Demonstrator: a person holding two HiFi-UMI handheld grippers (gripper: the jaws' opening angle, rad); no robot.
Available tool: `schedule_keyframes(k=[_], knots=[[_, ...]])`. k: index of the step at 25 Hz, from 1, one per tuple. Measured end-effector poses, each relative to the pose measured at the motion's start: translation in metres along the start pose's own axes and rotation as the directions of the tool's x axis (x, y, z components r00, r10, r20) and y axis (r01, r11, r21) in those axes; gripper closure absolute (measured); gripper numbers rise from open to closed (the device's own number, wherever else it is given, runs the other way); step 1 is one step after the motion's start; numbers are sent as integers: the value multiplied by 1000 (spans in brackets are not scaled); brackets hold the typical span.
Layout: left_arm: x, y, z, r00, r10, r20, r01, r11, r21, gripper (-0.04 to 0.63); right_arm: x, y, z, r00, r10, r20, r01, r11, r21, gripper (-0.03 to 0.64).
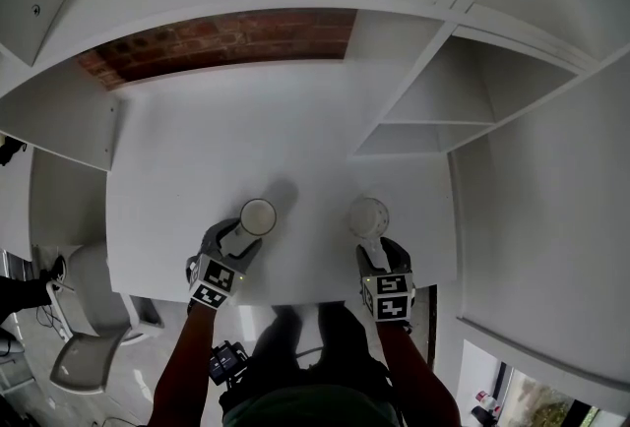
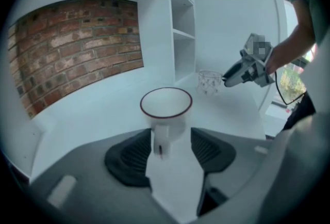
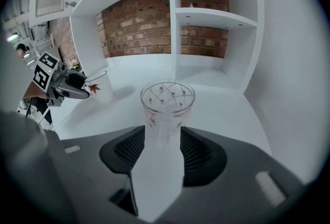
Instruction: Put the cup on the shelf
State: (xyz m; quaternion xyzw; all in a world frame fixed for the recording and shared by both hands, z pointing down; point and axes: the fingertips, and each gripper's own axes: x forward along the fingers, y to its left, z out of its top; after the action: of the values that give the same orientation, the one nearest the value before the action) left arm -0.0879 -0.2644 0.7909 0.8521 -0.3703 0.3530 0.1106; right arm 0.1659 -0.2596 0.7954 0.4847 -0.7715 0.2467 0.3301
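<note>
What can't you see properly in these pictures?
- White cup base, left gripper view: hidden behind the left gripper.
- Patterned glass base, right gripper view: hidden behind the right gripper.
- Its pattern, head view: too small from above.
- Shelf top compartment, right gripper view: cut off by the picture's edge.

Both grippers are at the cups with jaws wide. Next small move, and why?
Likely close both grippers. The left gripper straddles the white cup and the right gripper the glass cup, with the pads not pressing. Both cups stand on the counter, and neither is in the shelf yet.
</note>
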Motion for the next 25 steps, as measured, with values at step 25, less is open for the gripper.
schedule_keyframes(k=[25], knots=[[6, -1, -1, 984, 132, 123, -136, 990, 25, 486, 12, -8, -2, 994, -80, 77, 82, 996, -30, 552]])
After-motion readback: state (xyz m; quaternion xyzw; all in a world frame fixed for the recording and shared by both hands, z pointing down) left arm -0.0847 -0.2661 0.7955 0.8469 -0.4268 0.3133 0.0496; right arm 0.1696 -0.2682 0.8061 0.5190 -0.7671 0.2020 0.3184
